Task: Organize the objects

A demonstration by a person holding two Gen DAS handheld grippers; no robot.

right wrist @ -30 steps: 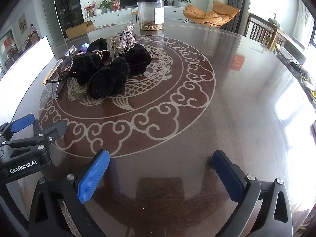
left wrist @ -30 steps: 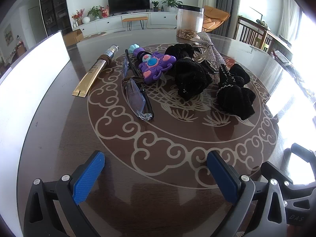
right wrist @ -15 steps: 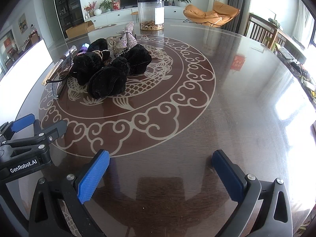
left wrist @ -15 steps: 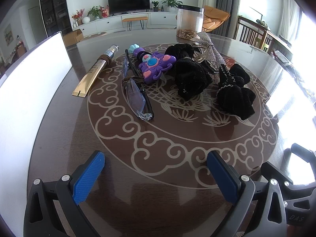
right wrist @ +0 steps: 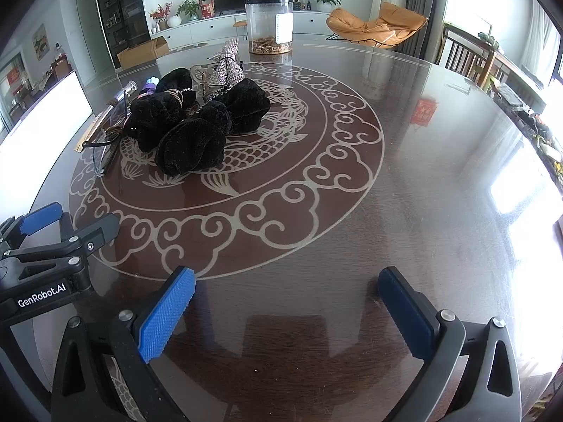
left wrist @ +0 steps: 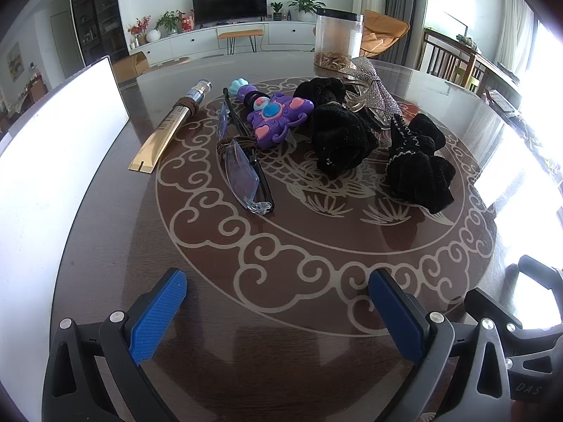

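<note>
A cluster lies mid-table in the left wrist view: a gold tube [left wrist: 168, 130], folded glasses [left wrist: 242, 165], a purple toy [left wrist: 272, 116], black scrunchies [left wrist: 339, 137] [left wrist: 418, 165] and a rhinestone bow [left wrist: 376, 91]. My left gripper [left wrist: 278, 311] hovers open near the table's front edge, well short of them, nothing between its blue pads. In the right wrist view the scrunchies [right wrist: 195, 144] and the bow [right wrist: 228, 66] sit far left. My right gripper [right wrist: 286, 311] is open over bare table, holding nothing.
A white box [left wrist: 52, 161] stands along the table's left side. A clear jar [right wrist: 269, 23] with brown contents stands at the far edge. The left gripper's body [right wrist: 49, 246] shows at the right view's left edge. Chairs and furniture ring the round table [right wrist: 422, 176].
The white box at the left looks slightly shifted in view; both grippers stay open and almost still.
</note>
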